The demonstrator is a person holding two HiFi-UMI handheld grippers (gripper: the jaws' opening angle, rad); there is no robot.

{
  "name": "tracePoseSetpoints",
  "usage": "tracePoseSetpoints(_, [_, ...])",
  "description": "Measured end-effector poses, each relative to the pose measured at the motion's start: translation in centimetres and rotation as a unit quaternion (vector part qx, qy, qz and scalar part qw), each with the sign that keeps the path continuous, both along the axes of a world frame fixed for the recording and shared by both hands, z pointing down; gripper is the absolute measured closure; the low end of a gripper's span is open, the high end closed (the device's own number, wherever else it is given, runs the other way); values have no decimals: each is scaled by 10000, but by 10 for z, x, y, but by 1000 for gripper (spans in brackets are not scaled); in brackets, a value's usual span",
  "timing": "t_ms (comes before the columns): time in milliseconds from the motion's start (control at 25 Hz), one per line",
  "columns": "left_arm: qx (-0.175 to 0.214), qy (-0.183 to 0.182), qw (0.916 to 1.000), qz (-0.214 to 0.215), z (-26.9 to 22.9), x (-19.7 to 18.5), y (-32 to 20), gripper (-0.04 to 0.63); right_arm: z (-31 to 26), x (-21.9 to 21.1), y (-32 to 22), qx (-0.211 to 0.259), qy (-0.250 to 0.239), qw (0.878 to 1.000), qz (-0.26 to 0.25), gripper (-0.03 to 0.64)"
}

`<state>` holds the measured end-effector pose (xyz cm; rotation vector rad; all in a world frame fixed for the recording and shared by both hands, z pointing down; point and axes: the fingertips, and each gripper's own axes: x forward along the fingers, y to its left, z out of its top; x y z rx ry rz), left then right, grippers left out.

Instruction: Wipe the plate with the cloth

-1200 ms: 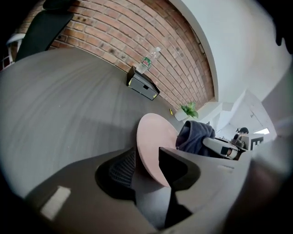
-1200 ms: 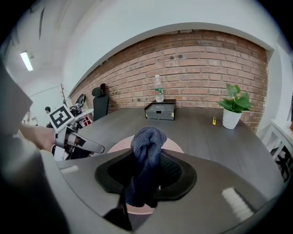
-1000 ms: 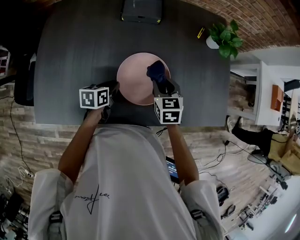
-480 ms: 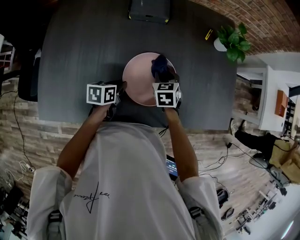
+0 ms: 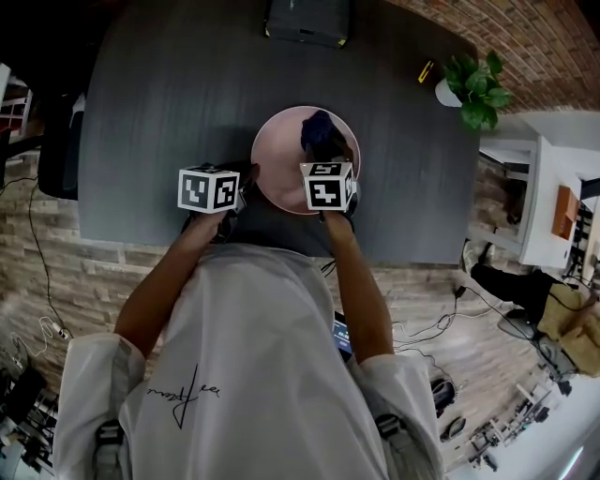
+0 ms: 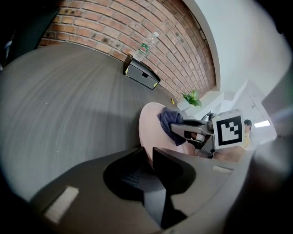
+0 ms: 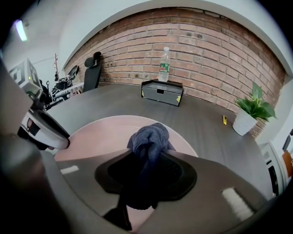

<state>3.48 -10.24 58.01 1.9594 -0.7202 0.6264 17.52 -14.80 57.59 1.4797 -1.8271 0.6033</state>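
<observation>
A round pink plate (image 5: 281, 161) lies on the dark grey table (image 5: 150, 112) near its front edge. My left gripper (image 5: 246, 178) is at the plate's left rim; its jaws have just been closing, and the rim (image 6: 149, 132) runs in between them and is pinched. My right gripper (image 5: 323, 150) hangs over the plate's right half, shut on a bunched dark blue cloth (image 5: 319, 127). In the right gripper view the cloth (image 7: 149, 139) bulges out in front of the jaws, low over the plate (image 7: 100, 132); whether it touches the plate I cannot tell.
A black box (image 5: 307, 21) stands at the table's far edge with a plastic bottle (image 7: 164, 65) behind it. A potted plant (image 5: 478, 89) and a small yellow object (image 5: 427, 70) sit at the far right. A black chair (image 5: 56, 159) stands left of the table.
My right gripper has come down and in over the plate with the cloth. The left gripper has stayed at the plate's left rim.
</observation>
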Motion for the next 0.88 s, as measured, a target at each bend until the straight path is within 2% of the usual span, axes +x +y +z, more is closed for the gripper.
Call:
tracePoseSetpoints(440, [40,20,9999,160,0,-4,6,512,5,-12,-4,-67,-11,9999,-102,486])
tracePoseSetpoints(880, [55,59,9999,99,0,-11,11,512,6,-40,-4,-74,-71,9993,-365,486])
